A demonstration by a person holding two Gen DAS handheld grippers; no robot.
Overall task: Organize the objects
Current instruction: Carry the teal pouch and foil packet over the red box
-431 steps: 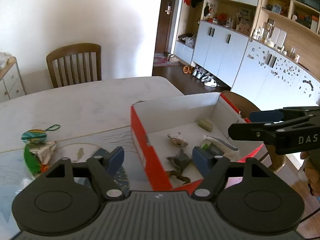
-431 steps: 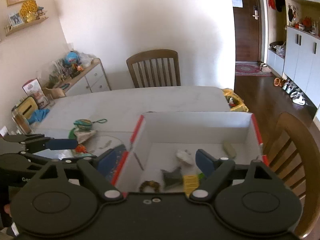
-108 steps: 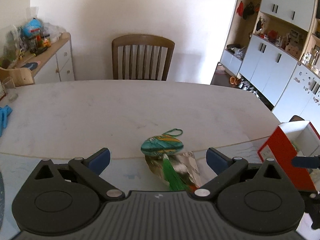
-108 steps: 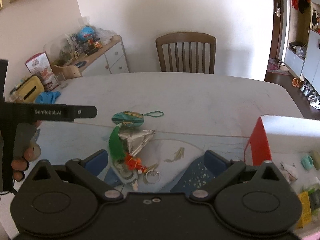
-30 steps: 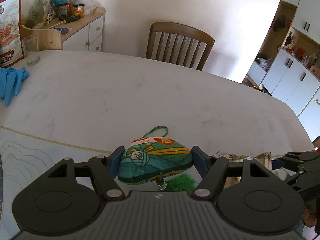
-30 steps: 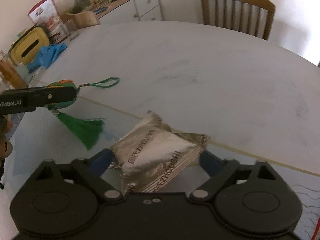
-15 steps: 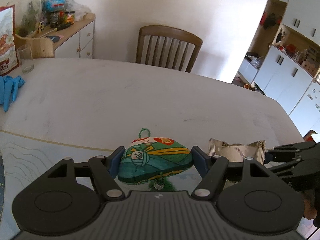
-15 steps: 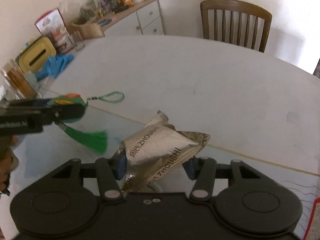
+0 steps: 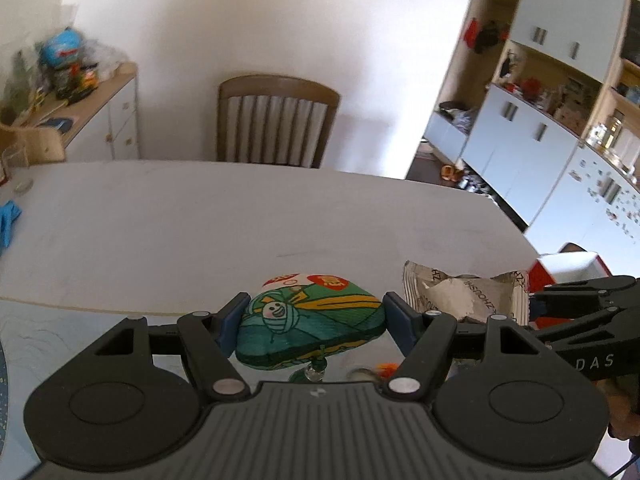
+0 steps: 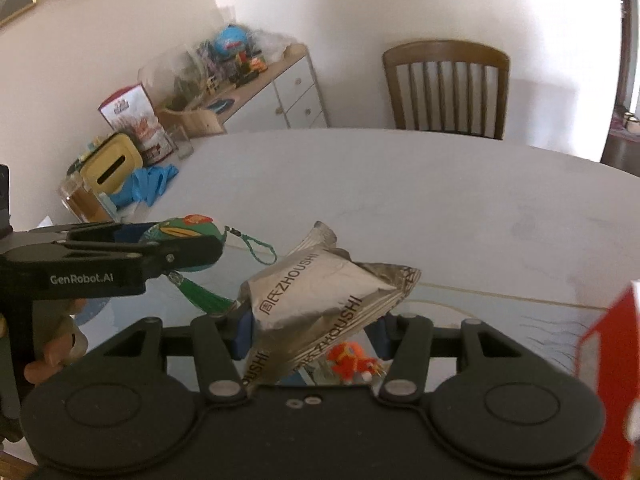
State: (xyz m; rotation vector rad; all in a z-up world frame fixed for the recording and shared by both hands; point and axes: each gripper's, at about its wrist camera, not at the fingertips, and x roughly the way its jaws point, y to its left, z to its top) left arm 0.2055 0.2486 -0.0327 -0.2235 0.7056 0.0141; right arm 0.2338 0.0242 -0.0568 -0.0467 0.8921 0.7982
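Clutter crowds the sideboard (image 10: 256, 76) at far left of the right wrist view, with a yellow box (image 10: 110, 166) and blue gloves (image 10: 146, 186) near the worktop's (image 10: 420, 200) left edge. Next come the left tongs (image 10: 192, 244), gripped by a person's hand (image 10: 52, 354); they pinch a green embroidered sachet (image 10: 182, 232) clear of the worktop, its cord loop (image 10: 256, 250) and green tassel (image 10: 202, 296) dangling. From the left wrist view the blue pads (image 9: 230, 326) press both sides of the sachet (image 9: 312, 326). To the right of it, the right tongs (image 10: 314, 330) are clamped on a silver foil snack packet (image 10: 320, 292), tilted and held above the surface; that packet (image 9: 464, 296) shows just beside the sachet, the two apart. An orange trinket (image 10: 352, 362) lies on the worktop under the packet. Beyond, a wooden chair (image 10: 446, 88) stands at the far side. A red-and-white box (image 10: 608, 332) sits at far right.
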